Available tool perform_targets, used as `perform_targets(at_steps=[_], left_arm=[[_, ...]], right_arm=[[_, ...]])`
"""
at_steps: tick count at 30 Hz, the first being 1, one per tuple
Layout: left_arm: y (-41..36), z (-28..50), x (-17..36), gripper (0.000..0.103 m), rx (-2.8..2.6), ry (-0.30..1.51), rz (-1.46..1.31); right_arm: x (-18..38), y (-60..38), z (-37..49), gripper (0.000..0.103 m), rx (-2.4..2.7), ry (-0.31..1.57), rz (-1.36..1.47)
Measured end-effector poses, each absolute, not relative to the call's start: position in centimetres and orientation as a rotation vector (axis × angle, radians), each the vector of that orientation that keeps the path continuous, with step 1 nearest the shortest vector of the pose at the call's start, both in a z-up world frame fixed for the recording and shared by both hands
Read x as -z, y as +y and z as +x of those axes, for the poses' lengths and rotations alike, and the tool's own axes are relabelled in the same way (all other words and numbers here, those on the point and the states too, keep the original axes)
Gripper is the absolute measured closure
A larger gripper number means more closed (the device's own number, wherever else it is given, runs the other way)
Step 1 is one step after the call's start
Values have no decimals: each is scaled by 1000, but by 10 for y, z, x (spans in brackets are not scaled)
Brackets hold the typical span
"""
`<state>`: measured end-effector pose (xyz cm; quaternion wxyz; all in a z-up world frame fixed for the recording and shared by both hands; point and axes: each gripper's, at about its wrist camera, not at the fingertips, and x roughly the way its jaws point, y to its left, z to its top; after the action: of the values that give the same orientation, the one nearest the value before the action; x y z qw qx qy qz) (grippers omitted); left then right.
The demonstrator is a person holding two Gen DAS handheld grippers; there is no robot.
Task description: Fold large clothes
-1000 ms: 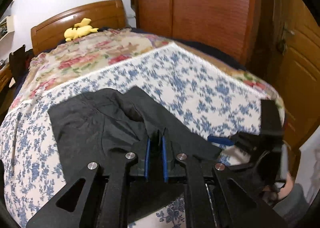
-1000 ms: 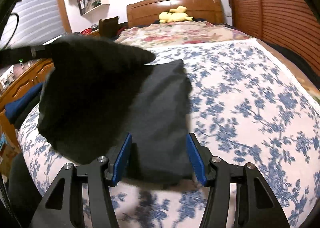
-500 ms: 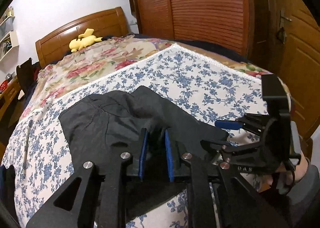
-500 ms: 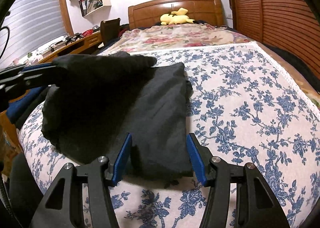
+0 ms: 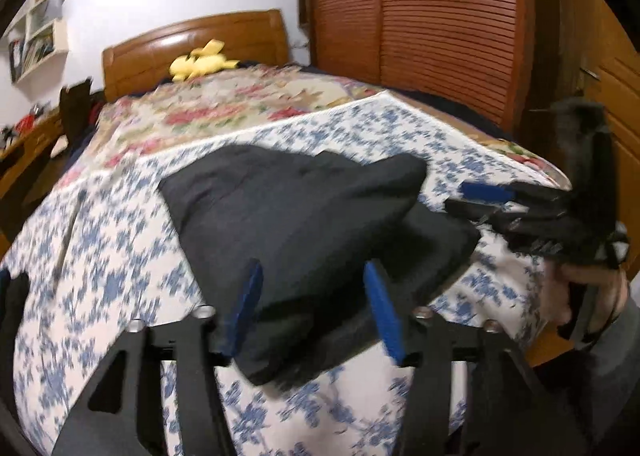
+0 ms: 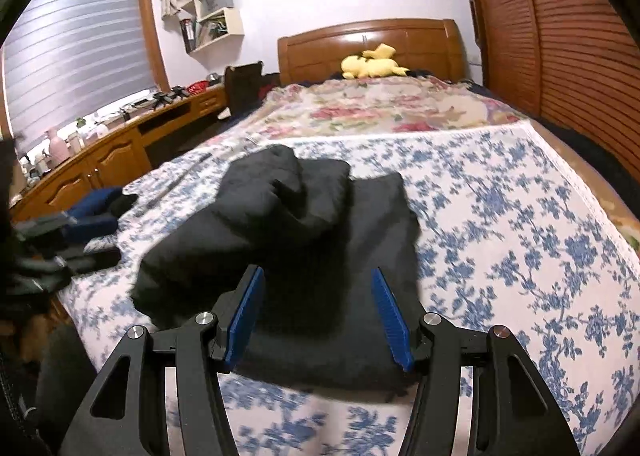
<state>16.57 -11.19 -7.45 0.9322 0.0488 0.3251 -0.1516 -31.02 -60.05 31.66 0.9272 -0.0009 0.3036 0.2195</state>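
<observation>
The black garment [image 5: 304,215] lies bunched on the bed [image 5: 120,268]. The left hand-held gripper [image 5: 316,304] has just been opening, jaws wide, cloth between them unpinched. The right hand-held gripper [image 6: 320,312] is also wide. Only the right view shows the bench [image 6: 100,159] and shelves [image 6: 212,11]; only the left shows a hand [image 5: 592,288]. No readable writing.

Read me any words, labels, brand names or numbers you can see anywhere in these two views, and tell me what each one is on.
No text can be read in either view.
Wall shelves: books and papers stand there, too small and blurred to read.
Black garment: no label or print shows.
Desk: the clutter on it is too small to show any label.
</observation>
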Motion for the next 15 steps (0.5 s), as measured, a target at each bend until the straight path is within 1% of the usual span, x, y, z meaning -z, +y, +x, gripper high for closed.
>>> perform_targets(at_steps=[1, 2, 7, 8, 9, 15], left_arm=[[-105, 167, 78, 28, 300, 671, 82], [-100, 167, 80, 26, 293, 674, 74], [-82, 162, 87, 26, 262, 672, 78], [-78, 160, 87, 26, 259, 670, 82], [-74, 158, 88, 26, 256, 669, 85], [-47, 152, 98, 26, 243, 678, 67]], right_arm=[[-321, -597, -312, 45, -456, 611, -2], [-325, -594, -315, 45, -462, 599, -1], [-328, -586, -314, 45, -451, 562, 18], [-328, -586, -313, 41, -432, 552, 25], [-328, -586, -311, 40, -416, 547, 34], [-317, -579, -302, 39, -405, 562, 78]])
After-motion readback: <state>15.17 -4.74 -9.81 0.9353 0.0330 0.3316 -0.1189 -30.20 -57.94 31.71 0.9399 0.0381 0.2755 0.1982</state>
